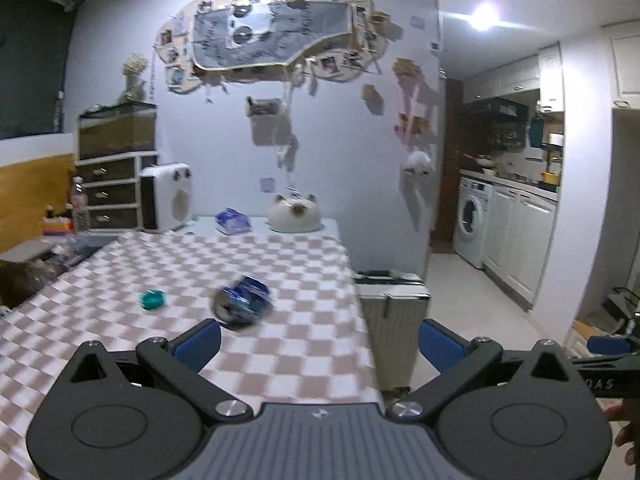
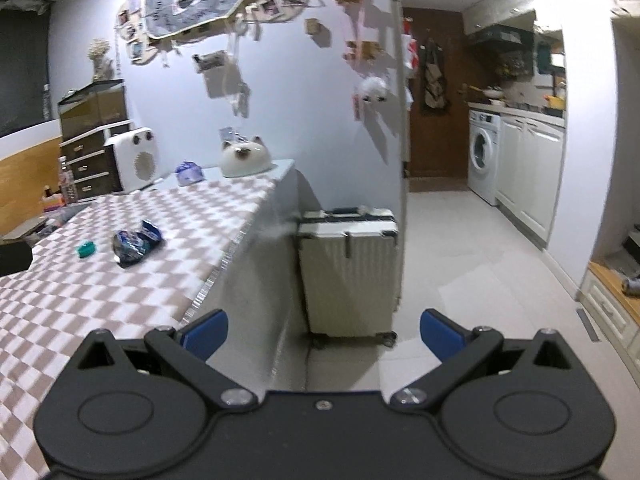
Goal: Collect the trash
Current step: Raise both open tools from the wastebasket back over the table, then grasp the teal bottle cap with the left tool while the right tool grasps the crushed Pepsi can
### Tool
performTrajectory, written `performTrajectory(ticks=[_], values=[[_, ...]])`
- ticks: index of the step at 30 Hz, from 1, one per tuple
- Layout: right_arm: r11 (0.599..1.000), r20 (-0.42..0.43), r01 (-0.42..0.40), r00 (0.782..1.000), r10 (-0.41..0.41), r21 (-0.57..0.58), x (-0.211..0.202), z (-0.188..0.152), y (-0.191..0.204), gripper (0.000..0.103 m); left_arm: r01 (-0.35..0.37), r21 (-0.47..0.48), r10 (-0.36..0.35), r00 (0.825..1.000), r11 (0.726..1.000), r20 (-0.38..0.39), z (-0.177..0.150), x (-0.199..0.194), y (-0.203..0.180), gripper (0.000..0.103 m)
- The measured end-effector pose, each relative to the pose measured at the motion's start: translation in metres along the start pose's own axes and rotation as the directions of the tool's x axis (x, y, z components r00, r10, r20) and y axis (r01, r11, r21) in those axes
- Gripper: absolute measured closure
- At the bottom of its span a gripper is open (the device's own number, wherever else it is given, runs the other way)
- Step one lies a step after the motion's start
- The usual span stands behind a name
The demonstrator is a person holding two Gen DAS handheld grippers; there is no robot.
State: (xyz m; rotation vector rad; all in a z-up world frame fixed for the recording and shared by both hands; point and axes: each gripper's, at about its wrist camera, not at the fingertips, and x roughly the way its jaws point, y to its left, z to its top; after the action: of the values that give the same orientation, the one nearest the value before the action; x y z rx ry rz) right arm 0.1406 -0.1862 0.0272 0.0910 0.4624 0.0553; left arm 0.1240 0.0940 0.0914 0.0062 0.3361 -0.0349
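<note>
We find the crumpled blue foil snack wrapper point(image 1: 242, 305) lying on the pink-and-white checked tablecloth point(image 1: 304, 344), near a small teal plastic cap point(image 1: 151, 299). Left gripper point(image 1: 318, 344) hangs just short of it, fingers wide; right gripper point(image 2: 324, 334) spread wide off the table's edge, empty. We judge the wrapper light, crinkly, slippery; pinch a raised fold.

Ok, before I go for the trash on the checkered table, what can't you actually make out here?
- Blue wrapper: motion-blurred in the left wrist view; print unreadable in both views.
- Small teal item: too small in both views to identify.
- A bin: none in either view.
- Table's near edge: hidden behind the left gripper body.
- Right gripper: open over the floor, beside the table.
</note>
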Motion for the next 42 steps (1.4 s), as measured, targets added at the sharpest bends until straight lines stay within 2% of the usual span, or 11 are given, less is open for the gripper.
performTrajectory(ticks=[6,12,17,21,25,29,35,37,39,42], values=[[0.997,0.009,-0.070,0.997,0.070,-0.030,0.020,0.029,0.049,0.000,-0.067,0.010,0.067,0.998,0.998,0.023,0.023,0.010,0.058,0.000],[0.988,0.008,-0.132,0.991,0.133,-0.086,0.048,0.059,0.100,0.000,-0.149,0.022,0.149,0.989,0.989,0.026,0.047,0.038,0.118,0.000],[0.977,0.024,-0.169,0.984,0.174,-0.132,0.072,0.090,0.140,0.000,-0.167,-0.003,0.167,0.986,0.986,-0.005,0.064,0.078,0.165,0.000],[0.964,0.042,-0.189,0.979,0.200,-0.187,0.091,0.110,0.166,0.000,-0.174,-0.048,0.171,0.984,0.984,-0.056,0.072,0.126,0.200,0.000],[0.950,0.042,-0.200,0.975,0.216,-0.240,0.115,0.127,0.189,0.000,-0.157,-0.081,0.145,0.981,0.984,-0.130,0.065,0.180,0.226,0.000],[0.931,0.023,-0.224,0.970,0.241,-0.290,0.142,0.144,0.206,0.000,-0.188,-0.087,0.170,0.969,0.978,-0.182,0.054,0.232,0.243,0.000],[0.919,-0.016,-0.270,0.961,0.277,-0.288,0.193,0.168,0.222,0.000,-0.188,-0.118,0.152,0.953,0.975,-0.264,0.036,0.303,0.261,0.000],[0.912,-0.042,-0.306,0.951,0.306,-0.274,0.213,0.171,0.227,0.000,-0.195,-0.113,0.158,0.949,0.974,-0.272,0.029,0.319,0.263,0.000],[0.904,-0.069,-0.341,0.940,0.335,-0.259,0.235,0.170,0.231,0.000,-0.183,-0.121,0.146,0.954,0.976,-0.263,0.023,0.330,0.266,0.000],[0.888,-0.098,-0.405,0.914,0.393,-0.217,0.266,0.165,0.232,0.000,-0.154,-0.110,0.120,0.956,0.982,-0.267,0.015,0.343,0.270,0.000]])
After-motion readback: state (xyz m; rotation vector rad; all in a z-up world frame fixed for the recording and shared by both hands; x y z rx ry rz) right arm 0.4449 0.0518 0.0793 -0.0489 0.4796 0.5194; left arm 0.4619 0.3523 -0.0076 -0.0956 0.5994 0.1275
